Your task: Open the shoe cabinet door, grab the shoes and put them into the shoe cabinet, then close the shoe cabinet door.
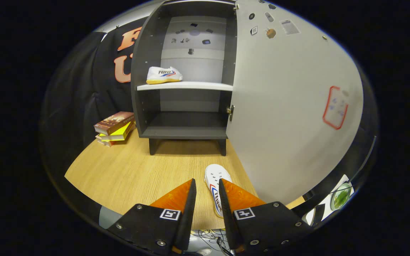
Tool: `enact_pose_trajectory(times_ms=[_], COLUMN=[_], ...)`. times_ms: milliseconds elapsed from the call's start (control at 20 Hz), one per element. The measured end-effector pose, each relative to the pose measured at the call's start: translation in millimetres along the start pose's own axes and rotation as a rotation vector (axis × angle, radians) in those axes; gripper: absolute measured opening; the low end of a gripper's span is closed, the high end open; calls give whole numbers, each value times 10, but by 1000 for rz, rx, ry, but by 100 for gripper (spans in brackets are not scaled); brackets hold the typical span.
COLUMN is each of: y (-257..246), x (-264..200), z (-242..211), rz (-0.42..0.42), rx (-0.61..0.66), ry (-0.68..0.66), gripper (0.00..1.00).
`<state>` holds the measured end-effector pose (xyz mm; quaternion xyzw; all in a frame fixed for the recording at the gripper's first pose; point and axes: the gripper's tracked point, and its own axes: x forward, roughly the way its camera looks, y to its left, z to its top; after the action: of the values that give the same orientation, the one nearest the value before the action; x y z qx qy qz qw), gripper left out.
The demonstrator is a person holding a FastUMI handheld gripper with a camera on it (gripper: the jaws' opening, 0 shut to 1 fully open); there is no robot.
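- Shoe cabinet (pixel 144 71): stands on the surface (pixel 130 170), at its far side, against the booth wall.
- Cabinet door (pixel 290 106): swung open to the right of the cabinet, reaching forward over the surface.
- Shelf (pixel 185 85): inside the cabinet, midway up; one shoe (pixel 163 75) lies on its left part.
- Stack of books (pixel 114 128): on the surface, just left of the cabinet.
- Second shoe (pixel 217 185): on the surface before the cabinet, beside the door, partly between the parted fingers of the hand-held gripper (pixel 206 190).
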<state>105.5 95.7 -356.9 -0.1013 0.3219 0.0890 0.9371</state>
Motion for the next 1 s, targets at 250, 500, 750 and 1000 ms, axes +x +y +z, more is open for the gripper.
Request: enact_pose_trajectory(times_ms=[250,500,750,1000], y=[-110,-234,-245,-193], x=[552,989,1322,1369], z=[-550,-826,-990,-1049], rz=[-27,-45,-46,-14], rx=[-13,-33,-54,-37], ry=[145,227,288,320], gripper=[46,46,47,25])
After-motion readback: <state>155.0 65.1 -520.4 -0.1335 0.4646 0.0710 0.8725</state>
